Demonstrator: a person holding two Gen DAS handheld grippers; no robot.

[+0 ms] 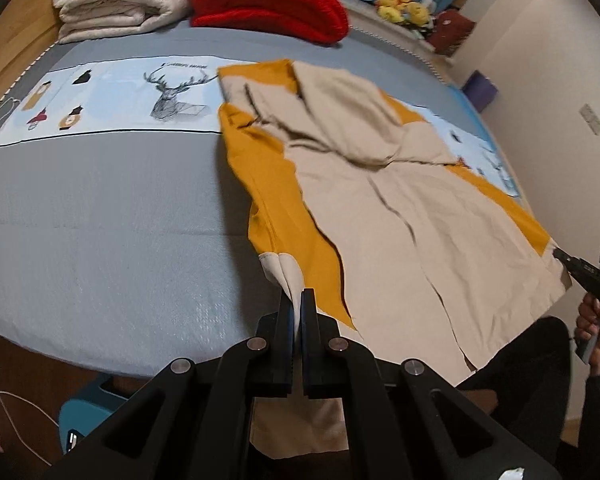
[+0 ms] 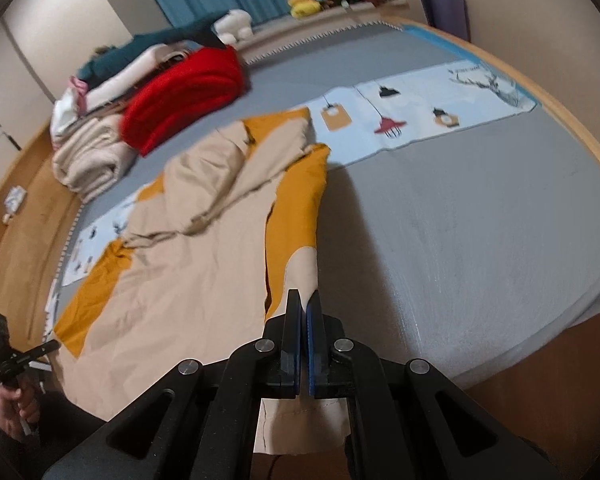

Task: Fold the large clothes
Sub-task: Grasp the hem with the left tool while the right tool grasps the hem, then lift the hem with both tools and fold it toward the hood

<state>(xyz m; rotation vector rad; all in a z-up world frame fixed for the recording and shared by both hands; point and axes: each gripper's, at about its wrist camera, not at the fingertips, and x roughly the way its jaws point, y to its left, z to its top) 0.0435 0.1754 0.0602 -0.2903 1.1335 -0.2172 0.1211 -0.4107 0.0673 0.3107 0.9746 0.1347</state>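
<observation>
While both pairs of jaws are pinched tight on cloth, the left gripper (image 1: 297, 300) clamps a beige corner of the beige-and-mustard garment (image 1: 400, 208) at its near hem, and the right gripper (image 2: 305, 304) clamps the opposite near corner. From each grip the garment runs away across the grey bed (image 1: 120, 220), its near edge hanging off the bed's front. Its far end lies bunched over the printed blue strip (image 1: 132, 100) crossing the bed. Beyond the garment sit a folded red blanket (image 1: 268, 4) and a cream blanket (image 1: 120, 0). Only the left view shows the deer print (image 1: 176, 92) beside the garment; only the right view shows the stacked clothes (image 2: 112, 80) behind the red blanket.
</observation>
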